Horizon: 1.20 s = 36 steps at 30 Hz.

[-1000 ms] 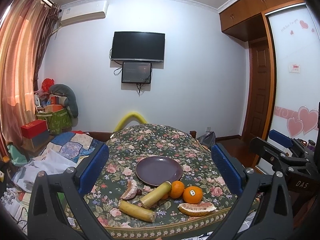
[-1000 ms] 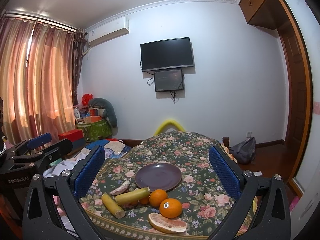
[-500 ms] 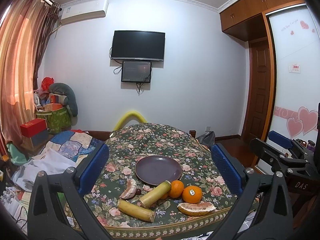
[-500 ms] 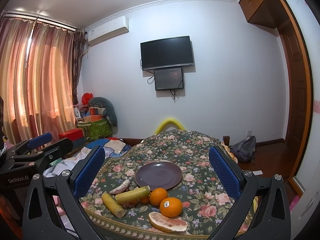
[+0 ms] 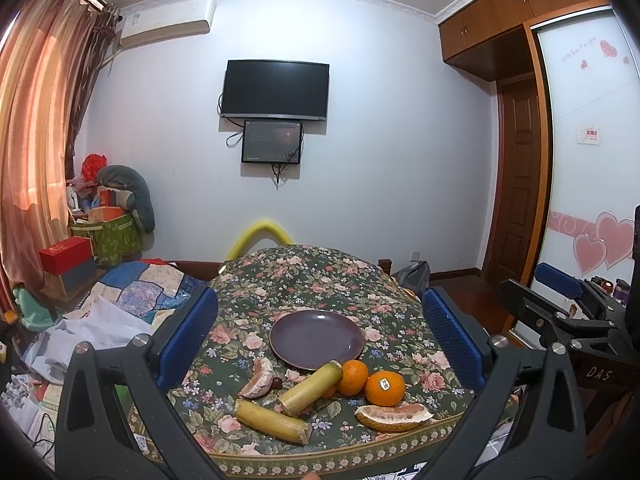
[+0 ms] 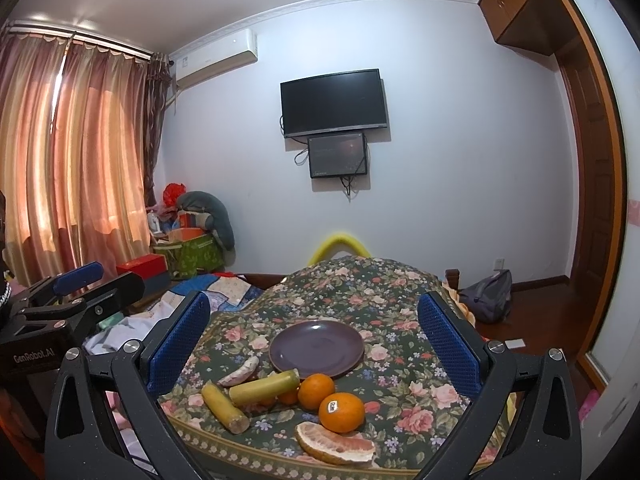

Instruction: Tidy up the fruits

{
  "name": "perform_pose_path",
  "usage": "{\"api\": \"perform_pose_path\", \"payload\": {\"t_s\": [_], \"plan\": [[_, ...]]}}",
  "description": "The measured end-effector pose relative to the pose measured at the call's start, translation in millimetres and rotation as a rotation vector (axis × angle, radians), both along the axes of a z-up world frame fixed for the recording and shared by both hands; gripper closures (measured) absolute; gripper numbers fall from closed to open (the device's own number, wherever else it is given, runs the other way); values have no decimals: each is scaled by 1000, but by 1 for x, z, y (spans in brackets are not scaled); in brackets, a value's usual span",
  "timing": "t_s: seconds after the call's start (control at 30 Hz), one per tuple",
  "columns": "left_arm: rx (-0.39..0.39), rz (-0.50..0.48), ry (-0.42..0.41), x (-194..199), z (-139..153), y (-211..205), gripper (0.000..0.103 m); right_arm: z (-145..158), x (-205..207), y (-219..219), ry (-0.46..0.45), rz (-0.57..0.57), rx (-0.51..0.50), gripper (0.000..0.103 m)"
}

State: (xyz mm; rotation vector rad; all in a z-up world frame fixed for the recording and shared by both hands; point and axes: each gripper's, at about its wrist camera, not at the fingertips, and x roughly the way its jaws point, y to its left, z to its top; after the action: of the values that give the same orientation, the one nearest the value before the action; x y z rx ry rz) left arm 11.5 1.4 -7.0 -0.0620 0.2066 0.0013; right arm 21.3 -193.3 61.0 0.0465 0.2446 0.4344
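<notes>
purple plate [image 5: 316, 336], floral green tablecloth [image 5: 320, 280], orange oranges [image 5: 385, 389]

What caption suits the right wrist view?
Open right gripper facing an empty plate, oranges and fruit on a floral cloth.

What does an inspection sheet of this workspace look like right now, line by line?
Surface: floral cloth over a table.
Job's things: purple plate empty; stickered orange, second orange, two cane pieces, two pomelo wedges, all on the cloth in front of the plate.
Clutter: small dark fruit beside the left wedge.
Grippers: left gripper and right gripper open, holding nothing.
Cables: wires hang under the wall screens.
Surroundings: curtains, air conditioner, wardrobe, piled boxes.
</notes>
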Motion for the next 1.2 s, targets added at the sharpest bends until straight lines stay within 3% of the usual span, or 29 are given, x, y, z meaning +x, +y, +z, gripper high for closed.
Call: {"api": "perform_pose_path", "payload": {"t_s": [0.33, 0.53, 0.67, 1.0, 1.2], "plan": [[13, 10, 67, 21, -18, 9, 1, -22, 17, -1, 78, 5, -55, 0], [10, 6, 190, 50, -41, 28, 20, -53, 39, -3, 206, 34, -117, 2], [-18, -6, 285, 72, -60, 44, 29, -71, 51, -2, 284, 59, -156, 10], [-46, -7, 549, 115, -124, 64, 29, -120, 75, 7, 478, 129, -221, 12], [-56, -33, 685, 133, -163, 60, 17, -151, 86, 16, 568, 172, -274, 11]]}}
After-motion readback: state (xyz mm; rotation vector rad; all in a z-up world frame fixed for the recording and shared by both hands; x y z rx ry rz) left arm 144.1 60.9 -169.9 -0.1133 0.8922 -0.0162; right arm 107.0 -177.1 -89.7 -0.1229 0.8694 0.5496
